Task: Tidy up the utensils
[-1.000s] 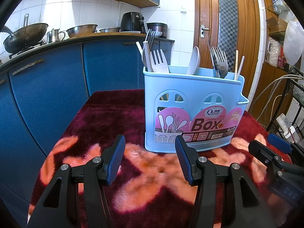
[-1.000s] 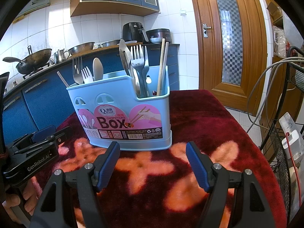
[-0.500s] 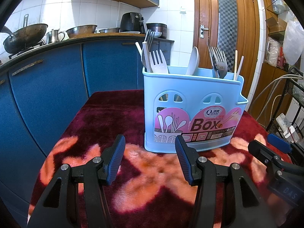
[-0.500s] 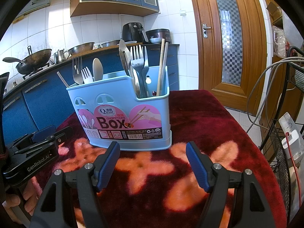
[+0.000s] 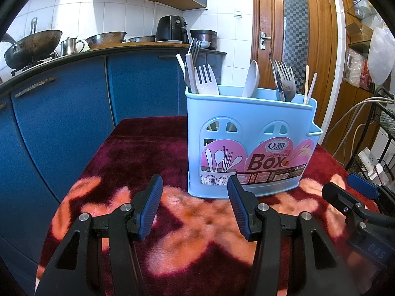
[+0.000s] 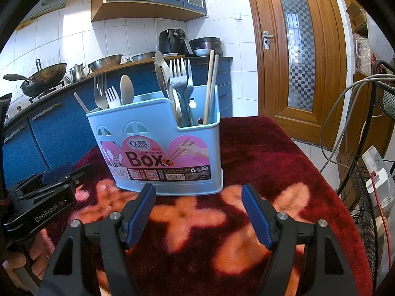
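Both grippers [image 5: 195,206] [image 6: 198,208] gape empty; blue box [image 6: 158,135] holds forks [image 6: 181,83], spoons, chopsticks.

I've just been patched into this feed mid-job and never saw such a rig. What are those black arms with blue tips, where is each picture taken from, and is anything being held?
There is no robot arm here: a person holds a two-finger gripper in each hand, each with a camera looking along its fingers. One picture comes from the left gripper, the other from the right gripper. Each view also catches the other gripper at its edge. Both have their jaws apart with nothing between them, so nothing is held. Ahead, on a dark red floral cloth, stands a light blue utensil box with forks, spoons and chopsticks upright in it. Behind are blue kitchen cabinets and a wooden door.
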Action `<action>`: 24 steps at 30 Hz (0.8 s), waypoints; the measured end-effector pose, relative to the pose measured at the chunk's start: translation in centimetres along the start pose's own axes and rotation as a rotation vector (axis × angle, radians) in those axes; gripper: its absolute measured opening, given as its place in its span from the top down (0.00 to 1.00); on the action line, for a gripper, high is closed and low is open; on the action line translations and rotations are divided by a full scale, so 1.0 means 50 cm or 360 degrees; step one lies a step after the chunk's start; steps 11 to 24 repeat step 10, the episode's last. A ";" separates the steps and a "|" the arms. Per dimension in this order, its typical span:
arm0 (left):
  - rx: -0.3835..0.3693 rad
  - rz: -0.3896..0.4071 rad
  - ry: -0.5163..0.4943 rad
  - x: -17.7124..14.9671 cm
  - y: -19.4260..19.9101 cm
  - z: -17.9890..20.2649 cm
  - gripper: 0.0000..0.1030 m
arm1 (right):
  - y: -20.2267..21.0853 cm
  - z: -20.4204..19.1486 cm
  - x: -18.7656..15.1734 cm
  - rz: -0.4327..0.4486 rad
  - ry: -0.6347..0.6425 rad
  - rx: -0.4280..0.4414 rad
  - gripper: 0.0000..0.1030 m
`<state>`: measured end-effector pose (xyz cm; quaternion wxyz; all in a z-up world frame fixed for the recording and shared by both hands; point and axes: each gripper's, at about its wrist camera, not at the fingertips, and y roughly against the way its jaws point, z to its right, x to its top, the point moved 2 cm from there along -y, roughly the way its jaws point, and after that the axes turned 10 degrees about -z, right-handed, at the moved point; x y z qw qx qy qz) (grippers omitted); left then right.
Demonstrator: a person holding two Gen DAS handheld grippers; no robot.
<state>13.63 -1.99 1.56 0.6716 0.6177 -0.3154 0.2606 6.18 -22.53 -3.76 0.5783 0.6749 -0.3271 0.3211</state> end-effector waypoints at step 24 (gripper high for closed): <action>-0.0002 -0.0004 -0.0001 0.000 -0.001 0.001 0.46 | 0.000 0.000 0.000 -0.0002 0.0000 -0.0002 0.28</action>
